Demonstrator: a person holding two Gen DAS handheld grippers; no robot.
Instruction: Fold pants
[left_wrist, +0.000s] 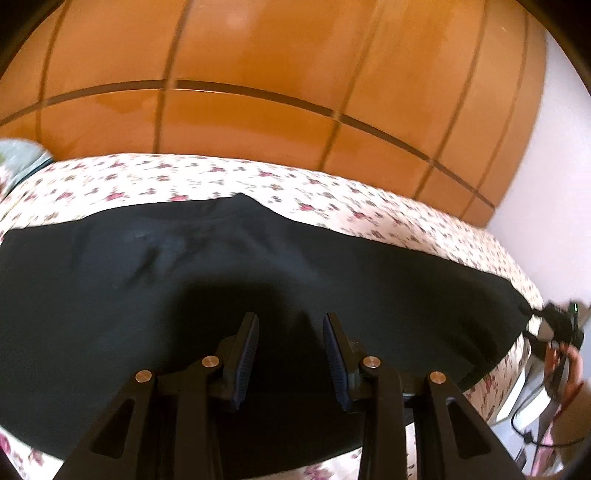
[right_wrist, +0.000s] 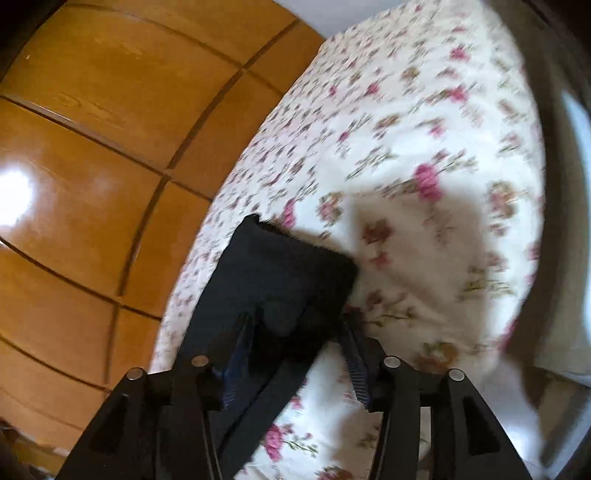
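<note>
The black pants (left_wrist: 258, 266) lie spread flat across the flowered bedsheet (left_wrist: 332, 184). My left gripper (left_wrist: 290, 321) hangs over their middle, jaws apart and empty. In the right wrist view a narrow black end of the pants (right_wrist: 284, 266) lies on the sheet (right_wrist: 424, 147). My right gripper (right_wrist: 295, 325) is open, its jaws either side of that end, just above it; I cannot tell if it touches. The right gripper also shows at the far right of the left wrist view (left_wrist: 561, 321), at the tip of the pants.
An orange wooden wardrobe (left_wrist: 258, 74) stands right behind the bed; it also shows in the right wrist view (right_wrist: 92, 147). A white wall (left_wrist: 554, 166) is at the right. A pale cloth (left_wrist: 18, 158) lies at the bed's far left. A cable (left_wrist: 524, 428) lies beside the bed.
</note>
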